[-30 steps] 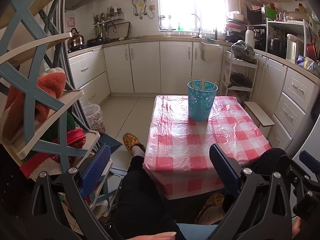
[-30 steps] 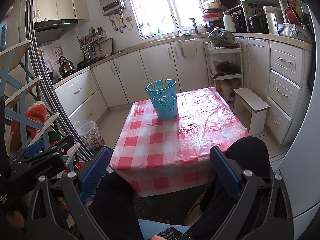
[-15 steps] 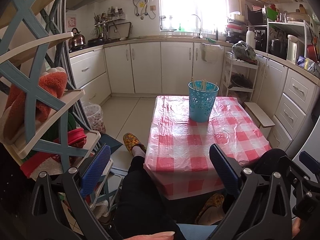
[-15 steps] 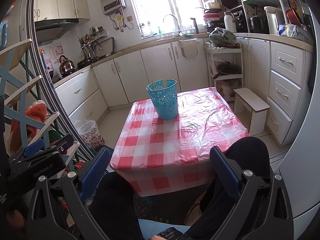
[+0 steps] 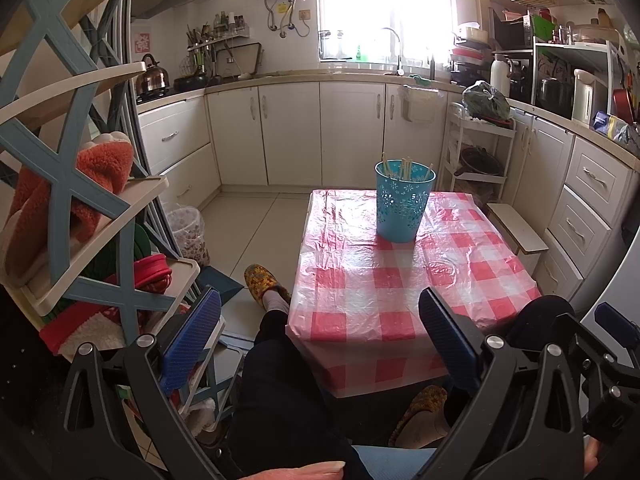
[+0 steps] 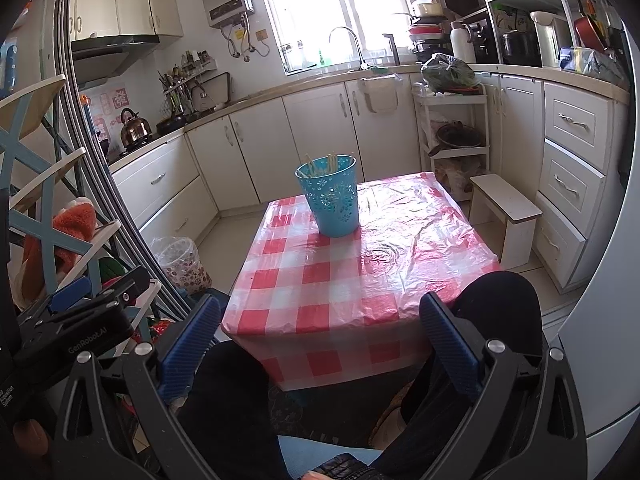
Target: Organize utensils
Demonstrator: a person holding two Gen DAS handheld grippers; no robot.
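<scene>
Holding both tongs low over your lap, you keep the left tongs (image 5: 320, 336) and right tongs (image 6: 320, 336) spread wide and empty, just as they were a second ago; the view has only drifted a little. On the desk (image 5: 400, 300), the blue cup (image 5: 404, 204) stands upright toward the far end, well apart from both tongs, with the chopsticks (image 5: 406, 168) poking above its rim. Nothing else lies on the checked cloth. With so little changed, the sorting looks either finished or not begun; from these views you cannot tell which.
</scene>
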